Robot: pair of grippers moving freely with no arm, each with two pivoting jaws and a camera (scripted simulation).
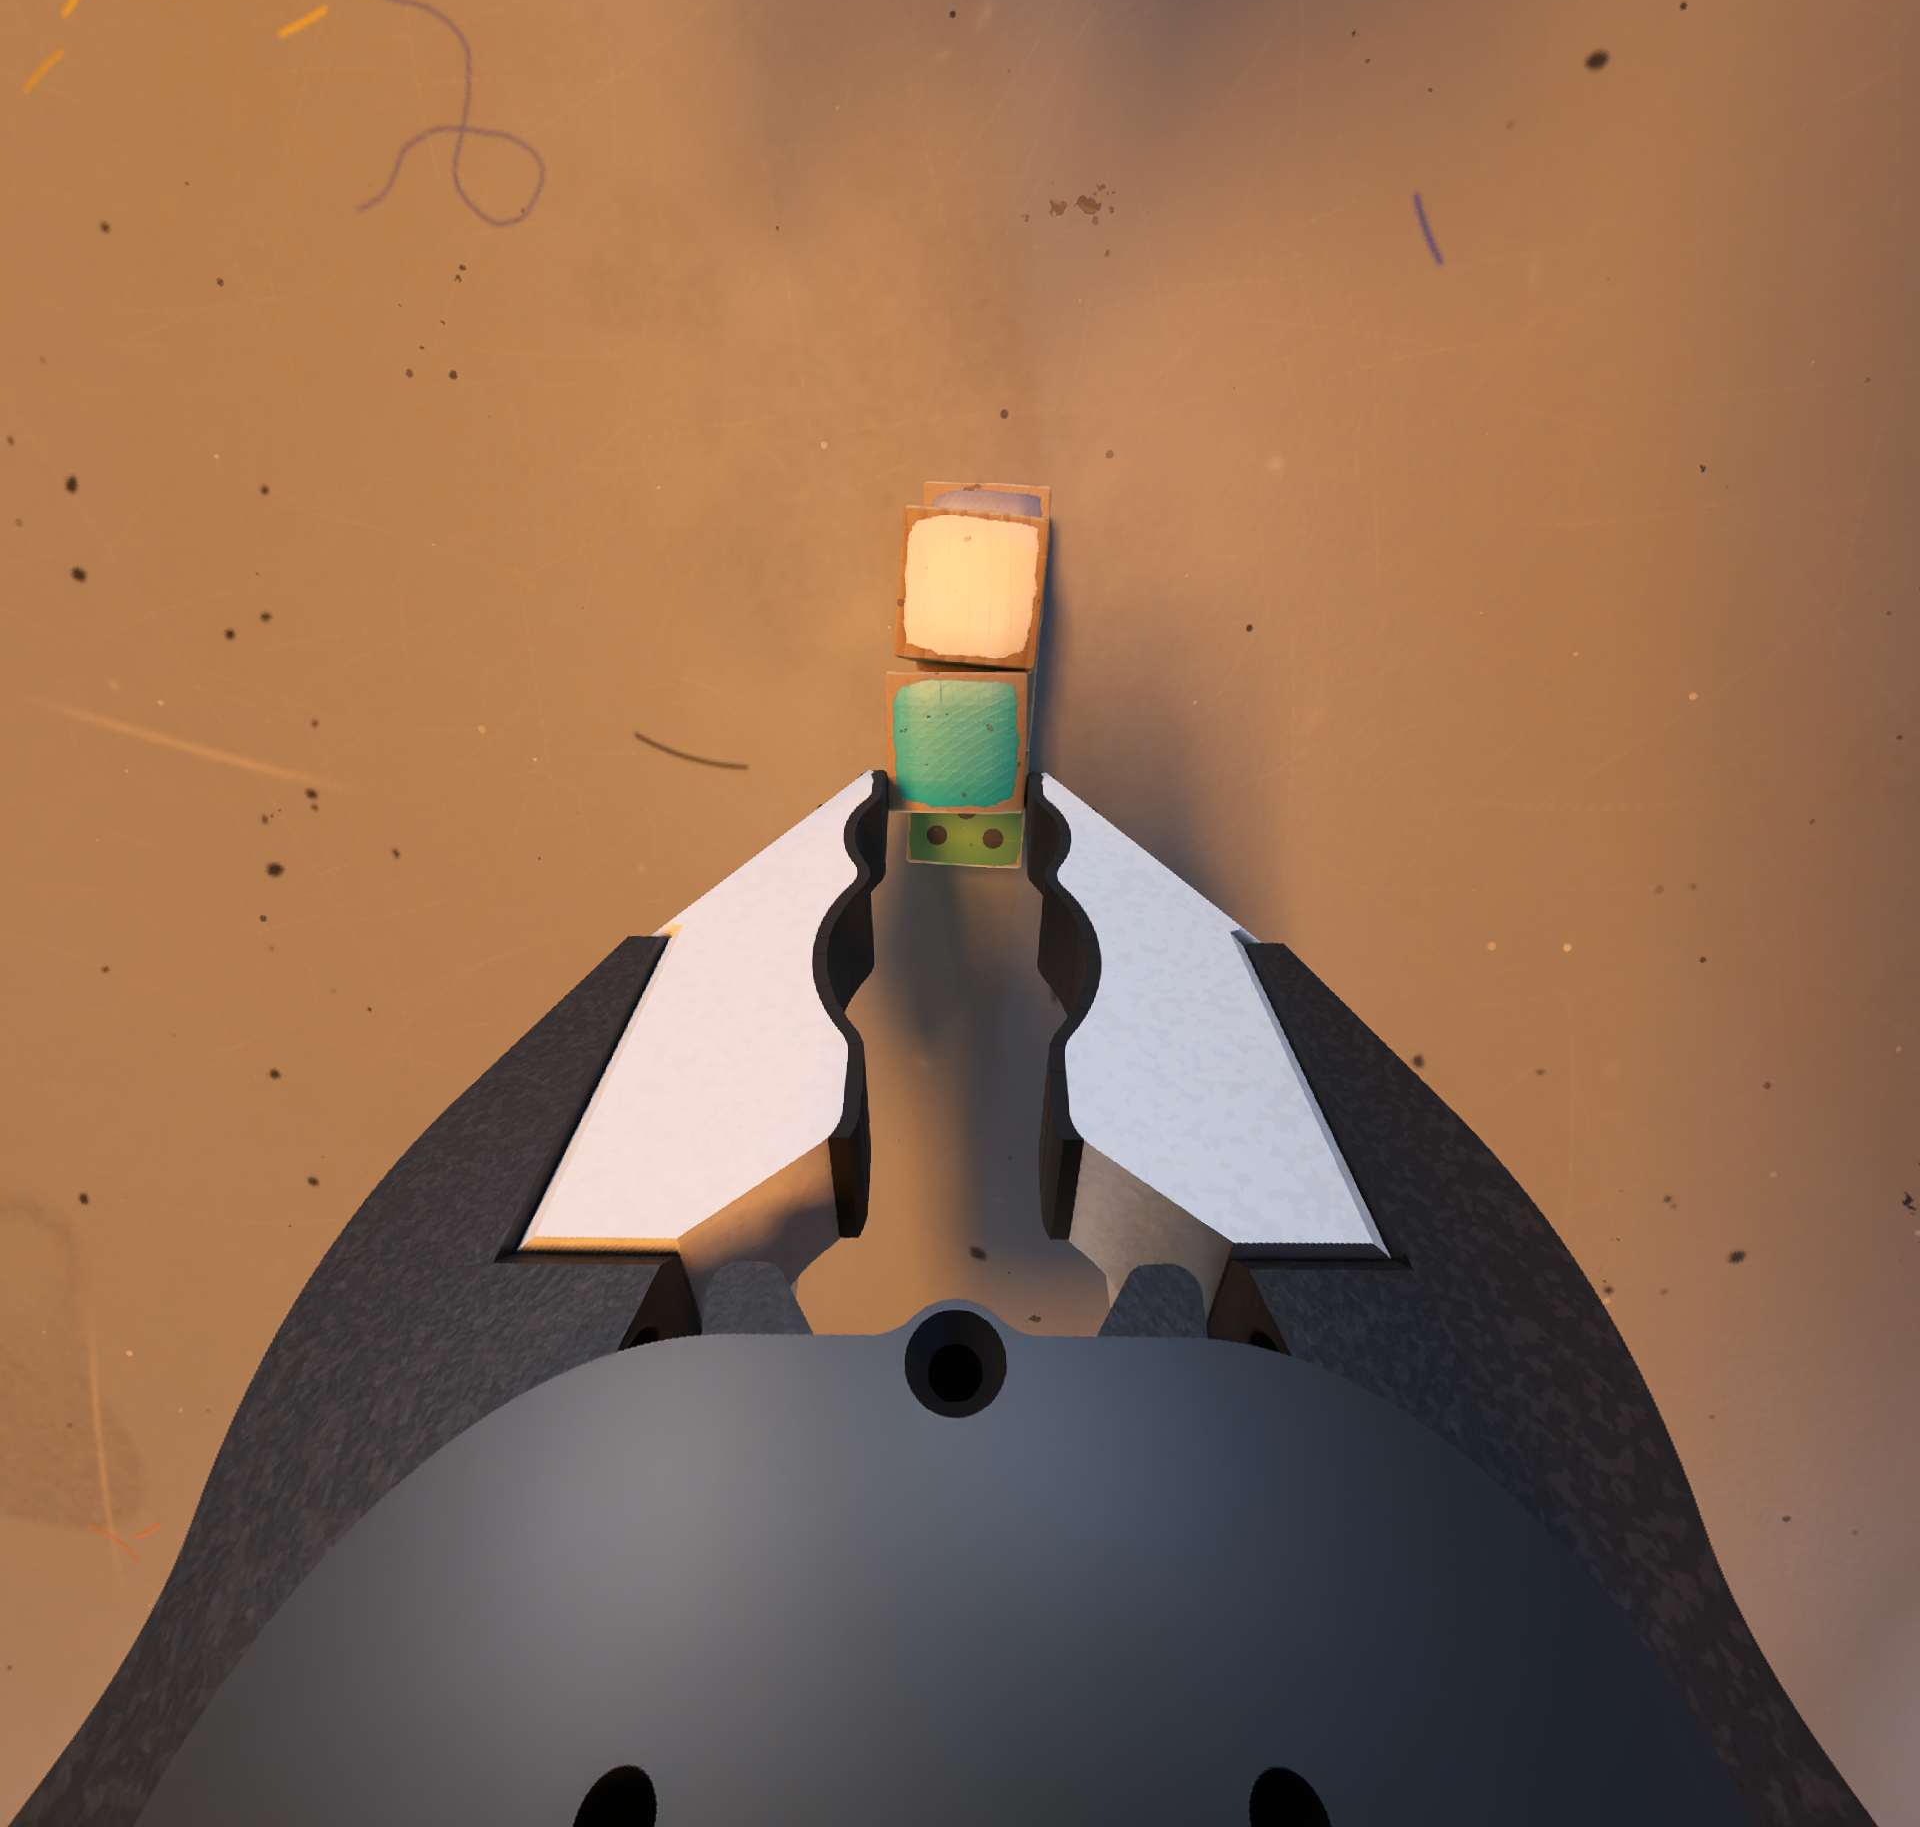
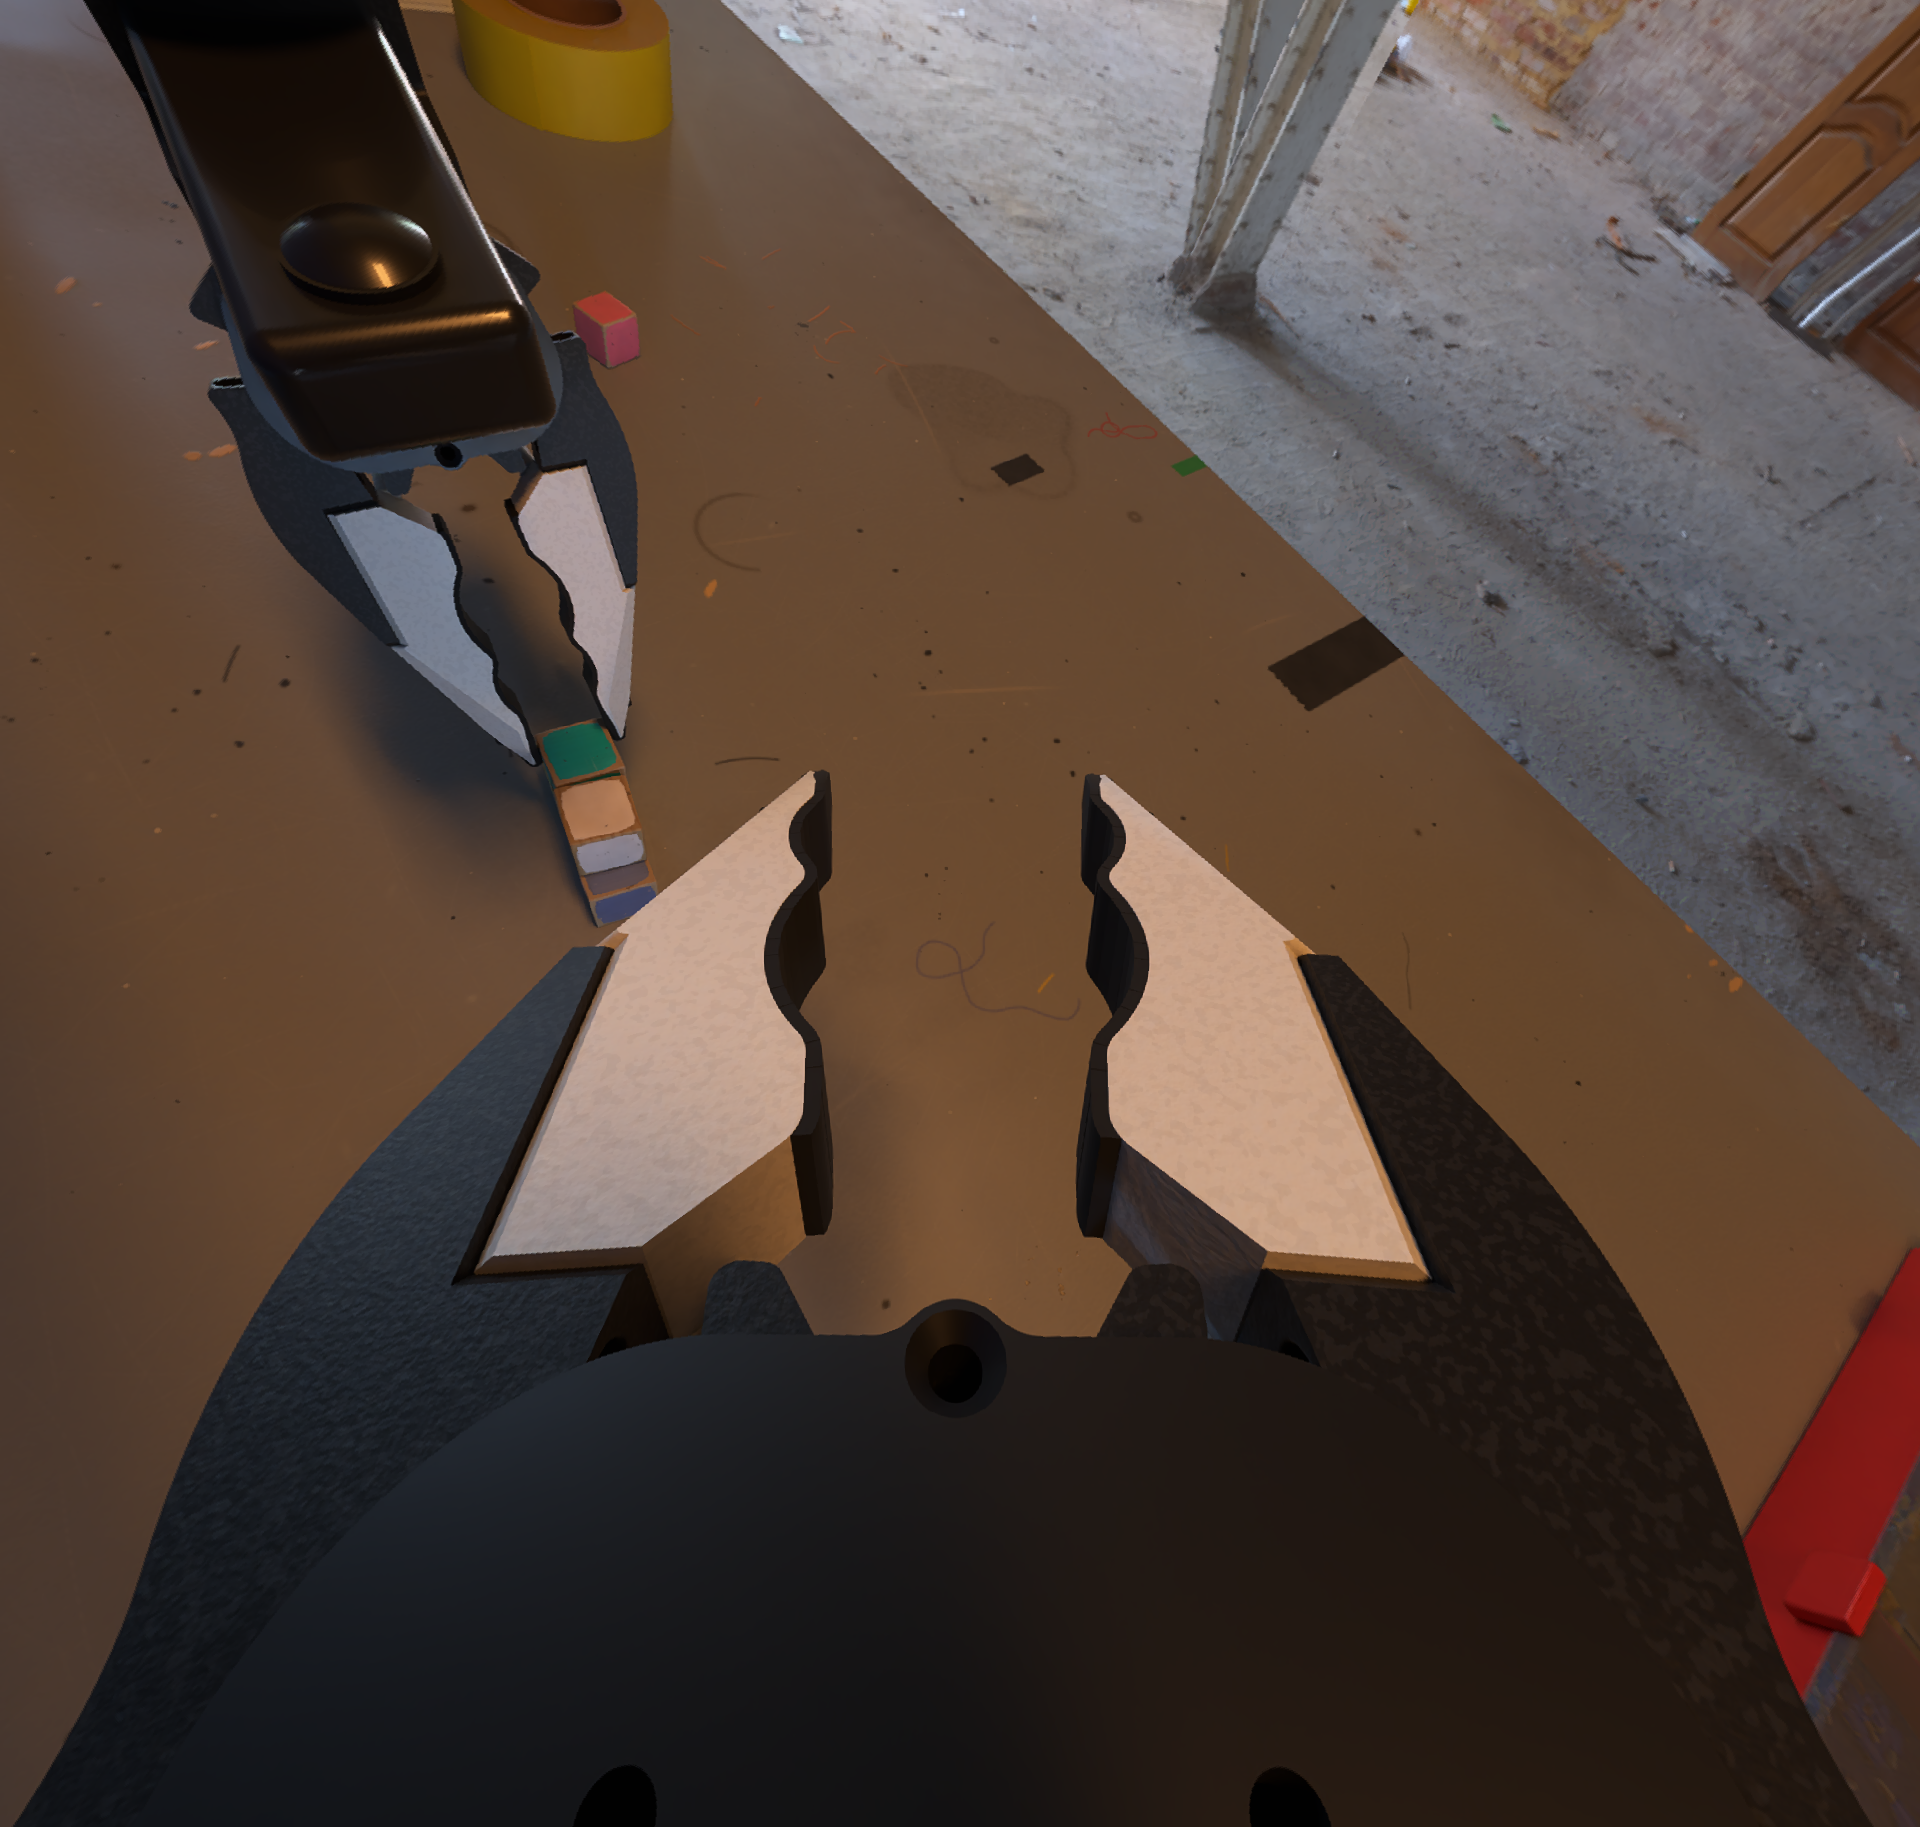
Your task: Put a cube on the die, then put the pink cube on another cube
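Left gripper point(image 1: 956, 790) pinches a teal cube point(image 1: 956, 743) between narrow jaws directly above the green die point(image 1: 964, 839), while the right gripper point(image 2: 956, 790) gapes wide, pink cube point(image 2: 606, 327) well apart

My brown, scuffed table point(image 2: 935, 582) carries a yellow tape roll point(image 2: 561, 47) at eleven o'clock, a pink cube point(image 2: 606, 328) nearer, a red block point(image 2: 1834, 1606) at four o'clock.

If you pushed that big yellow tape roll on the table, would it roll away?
Probably not as it sits: the yellow tape roll lies flat on the table, hole facing up, so a push would likely slide it. Stood on its curved edge, it would likely roll. Its hollow middle suggests it is fairly light for its size.
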